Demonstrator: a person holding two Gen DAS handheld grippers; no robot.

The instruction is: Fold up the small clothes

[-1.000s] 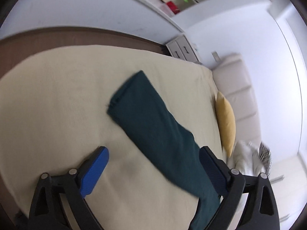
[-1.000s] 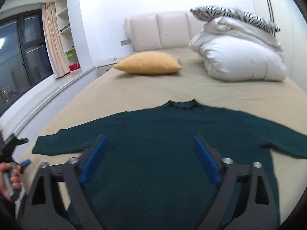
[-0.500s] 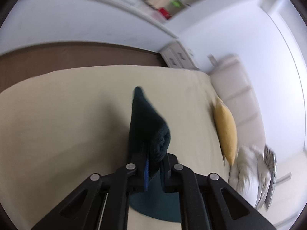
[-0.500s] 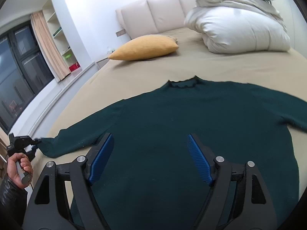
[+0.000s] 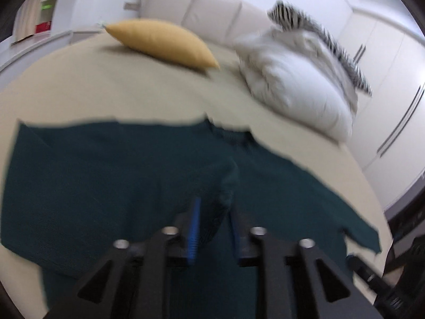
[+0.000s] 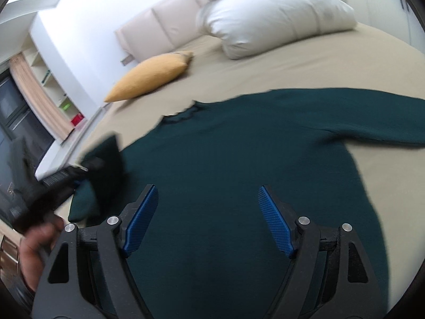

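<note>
A dark green sweater (image 6: 239,159) lies flat on the beige bed (image 6: 265,66), neck toward the headboard. My left gripper (image 5: 212,212) is shut on the cuff of the sweater's left sleeve (image 5: 225,191) and holds it over the sweater's body (image 5: 106,172). In the right wrist view the left gripper (image 6: 79,171) shows at the left with the folded-over sleeve (image 6: 106,164). My right gripper (image 6: 207,212) is open and empty above the sweater's lower middle. The right sleeve (image 6: 372,122) lies stretched out.
A yellow cushion (image 6: 151,77) and a white pillow pile (image 6: 273,18) with a striped pillow (image 5: 318,32) lie near the padded headboard (image 5: 199,13). Shelves and a window (image 6: 16,111) stand at the left. White wardrobe doors (image 5: 385,79) stand at the right.
My left gripper closed on the left sleeve cuff, lifted it and swung it in over the sweater's body. My right gripper stayed open and moved lower over the sweater.
</note>
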